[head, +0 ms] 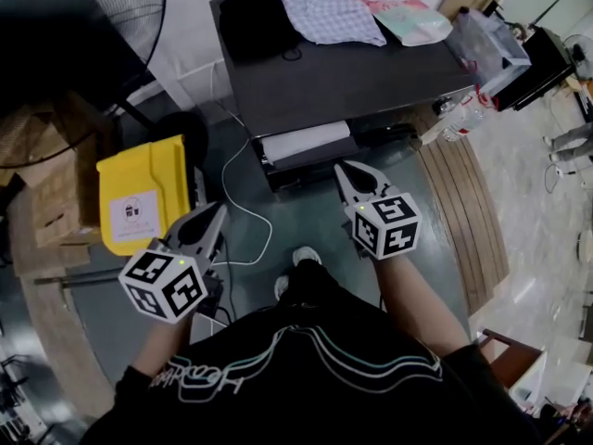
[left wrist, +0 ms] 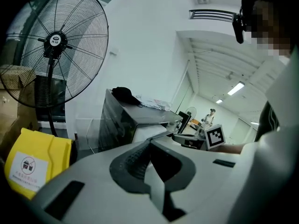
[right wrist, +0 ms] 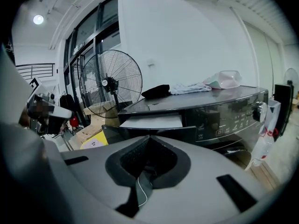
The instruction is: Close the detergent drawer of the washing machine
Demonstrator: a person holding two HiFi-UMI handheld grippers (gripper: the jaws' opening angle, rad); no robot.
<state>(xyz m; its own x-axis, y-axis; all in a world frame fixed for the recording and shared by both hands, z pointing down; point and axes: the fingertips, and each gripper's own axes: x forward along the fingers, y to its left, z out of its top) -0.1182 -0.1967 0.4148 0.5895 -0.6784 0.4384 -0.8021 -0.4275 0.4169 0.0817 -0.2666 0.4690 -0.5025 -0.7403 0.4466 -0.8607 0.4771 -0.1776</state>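
The dark grey washing machine (head: 371, 72) stands ahead of me, and its detergent drawer (head: 306, 142) is pulled out with the white inside showing. My right gripper (head: 345, 169) is shut on nothing, its tips just before the drawer's front at its right end. In the right gripper view the open drawer (right wrist: 152, 121) lies straight beyond the closed jaws. My left gripper (head: 219, 211) is lower and to the left, also shut and empty, well short of the machine. From the left gripper view the drawer (left wrist: 149, 130) shows sideways past the jaw tips.
A yellow bin (head: 144, 202) stands left of the machine, and a big floor fan (left wrist: 56, 41) behind it. A white cable (head: 246, 221) trails over the floor. A black cloth (head: 255, 17), a checked cloth (head: 329, 12) and a detergent pouch (head: 403, 7) lie on the machine. A wooden platform (head: 463, 211) is at the right.
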